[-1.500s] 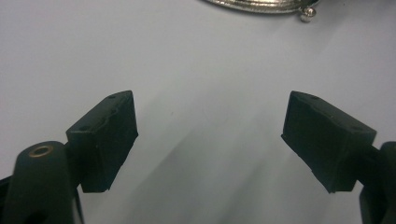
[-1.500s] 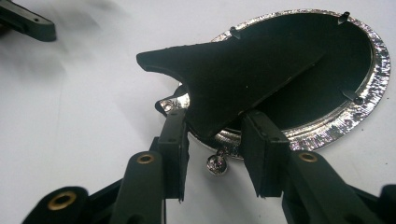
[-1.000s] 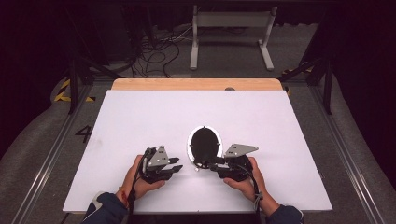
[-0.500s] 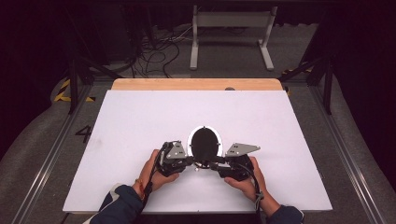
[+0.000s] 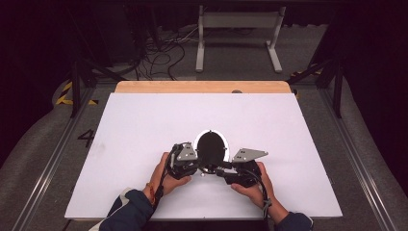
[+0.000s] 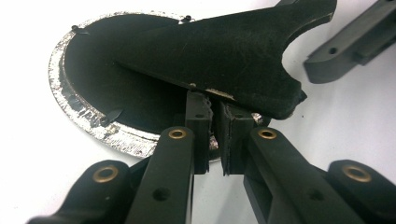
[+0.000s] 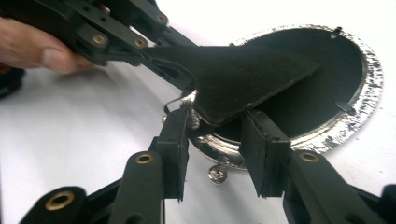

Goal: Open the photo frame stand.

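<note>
A black oval frame back with a silver rim lies flat on the white table. Its black stand flap is lifted off the back. My left gripper has just closed and is shut on the flap's lower edge; from above it sits at the frame's near left. My right gripper stands at the near right. Its jaws have just opened a little and are apart, with the flap's narrow end between them and a gap on the left side.
A small silver metal piece lies on the table just under the frame's near rim. A wooden strip runs along the table's far edge. Metal rails flank the table. The person's hands hold both grippers near the front edge.
My left gripper has moved right, from beside the frame up to its near rim, and closed on the flap. The right hand has stayed in place.
</note>
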The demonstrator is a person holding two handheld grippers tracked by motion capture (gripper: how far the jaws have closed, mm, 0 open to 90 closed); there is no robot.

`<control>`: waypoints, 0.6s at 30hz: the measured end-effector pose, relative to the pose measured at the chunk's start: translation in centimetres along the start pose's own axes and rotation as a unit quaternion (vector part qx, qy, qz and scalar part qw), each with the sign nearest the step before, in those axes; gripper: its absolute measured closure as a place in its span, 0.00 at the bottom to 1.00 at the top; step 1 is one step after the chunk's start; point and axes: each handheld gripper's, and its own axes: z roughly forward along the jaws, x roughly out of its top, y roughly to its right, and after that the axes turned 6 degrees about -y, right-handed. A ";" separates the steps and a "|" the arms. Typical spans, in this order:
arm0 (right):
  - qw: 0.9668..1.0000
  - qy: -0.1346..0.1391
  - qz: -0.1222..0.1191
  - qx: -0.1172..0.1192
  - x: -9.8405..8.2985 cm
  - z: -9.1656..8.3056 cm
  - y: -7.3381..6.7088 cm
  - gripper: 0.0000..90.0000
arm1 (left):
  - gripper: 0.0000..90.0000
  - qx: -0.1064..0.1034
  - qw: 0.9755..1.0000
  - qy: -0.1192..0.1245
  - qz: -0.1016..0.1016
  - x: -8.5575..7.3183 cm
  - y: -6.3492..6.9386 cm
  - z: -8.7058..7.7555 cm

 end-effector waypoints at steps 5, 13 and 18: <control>1.000 -0.008 -0.001 0.002 0.0 -0.1 0.3 0.62 | 0.92 0.001 1.000 -0.003 0.002 0.0 0.0 0.0; 0.997 -0.006 0.032 0.066 -0.3 -1.5 2.0 0.47 | 0.94 0.007 1.000 -0.002 0.005 0.1 -0.1 0.1; 0.996 0.006 0.045 0.077 0.4 -2.2 2.2 0.46 | 0.95 0.006 1.000 -0.002 0.003 0.0 -0.2 0.3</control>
